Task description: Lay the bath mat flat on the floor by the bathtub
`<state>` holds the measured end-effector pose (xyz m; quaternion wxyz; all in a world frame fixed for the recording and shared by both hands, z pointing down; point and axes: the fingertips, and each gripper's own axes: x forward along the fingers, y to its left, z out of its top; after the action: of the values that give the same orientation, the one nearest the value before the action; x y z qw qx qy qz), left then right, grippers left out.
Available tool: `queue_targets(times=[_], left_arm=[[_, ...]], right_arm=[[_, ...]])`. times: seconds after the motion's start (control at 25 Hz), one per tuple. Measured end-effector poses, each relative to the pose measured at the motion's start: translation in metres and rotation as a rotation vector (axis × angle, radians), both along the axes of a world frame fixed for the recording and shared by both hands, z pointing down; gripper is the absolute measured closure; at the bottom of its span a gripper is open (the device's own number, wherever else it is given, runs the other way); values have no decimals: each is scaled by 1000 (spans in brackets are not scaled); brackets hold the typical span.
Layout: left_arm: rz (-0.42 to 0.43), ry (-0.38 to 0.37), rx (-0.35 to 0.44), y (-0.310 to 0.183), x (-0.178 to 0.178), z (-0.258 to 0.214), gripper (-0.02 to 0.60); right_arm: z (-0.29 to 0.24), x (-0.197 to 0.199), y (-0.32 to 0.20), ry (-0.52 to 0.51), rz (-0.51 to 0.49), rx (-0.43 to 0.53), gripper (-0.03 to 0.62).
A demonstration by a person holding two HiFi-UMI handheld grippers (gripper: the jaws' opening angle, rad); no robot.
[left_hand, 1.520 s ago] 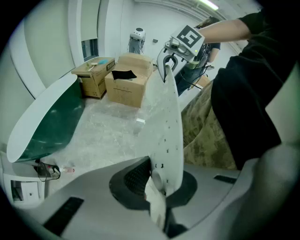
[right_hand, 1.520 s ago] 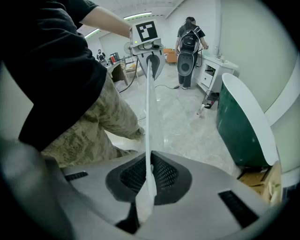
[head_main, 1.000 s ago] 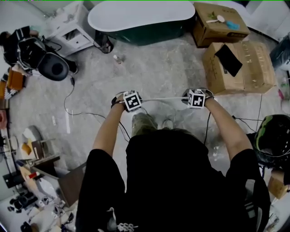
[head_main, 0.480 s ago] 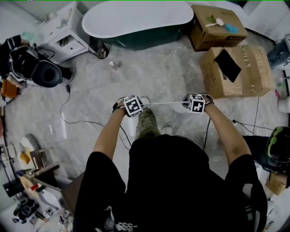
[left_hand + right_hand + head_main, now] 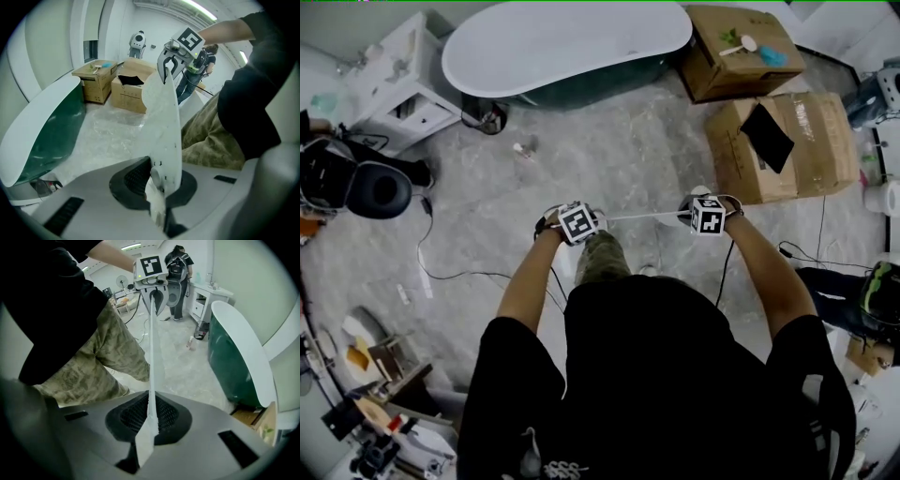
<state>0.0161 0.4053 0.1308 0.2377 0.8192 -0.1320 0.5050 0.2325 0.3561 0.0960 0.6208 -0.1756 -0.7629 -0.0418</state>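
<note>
The left gripper has its jaws pressed together. They pinch one end of the white bath mat. The right gripper has its jaws pressed together too, and they pinch the other end of the mat. The mat is pulled tight between the two grippers. Each gripper view looks along the mat to the other gripper at the far end. In the head view the mat shows only as a thin white line from one marker cube to the other. It is held up in the air in front of the person, above the floor. It is not laid flat on the floor. Both grippers point down. The person's spotty green trousers are just beside the mat.

The bathtub is white on top and dark green on its side. It stands at the far edge of the floor, well apart from the mat. A bare grey stretch of floor lies between them. A white cabinet stands just beside the left end of the tub. Two brown boxes sit at the far right corner of the floor, near the right end of the tub. A thin black cable lies on the floor near its left edge.
</note>
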Motion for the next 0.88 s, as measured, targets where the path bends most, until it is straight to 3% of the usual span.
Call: queue_targets(times=[0.4, 0.64, 0.88], left_arm=[[-42, 46, -9, -73, -85, 4, 554], [-28, 36, 16, -105, -109, 6, 554], [-80, 37, 45, -138, -110, -2, 554]], right_arm=[[-4, -86, -63, 48, 58, 32, 566], [-6, -110, -105, 49, 89, 89, 566], [-7, -112, -137, 57, 60, 104, 566]])
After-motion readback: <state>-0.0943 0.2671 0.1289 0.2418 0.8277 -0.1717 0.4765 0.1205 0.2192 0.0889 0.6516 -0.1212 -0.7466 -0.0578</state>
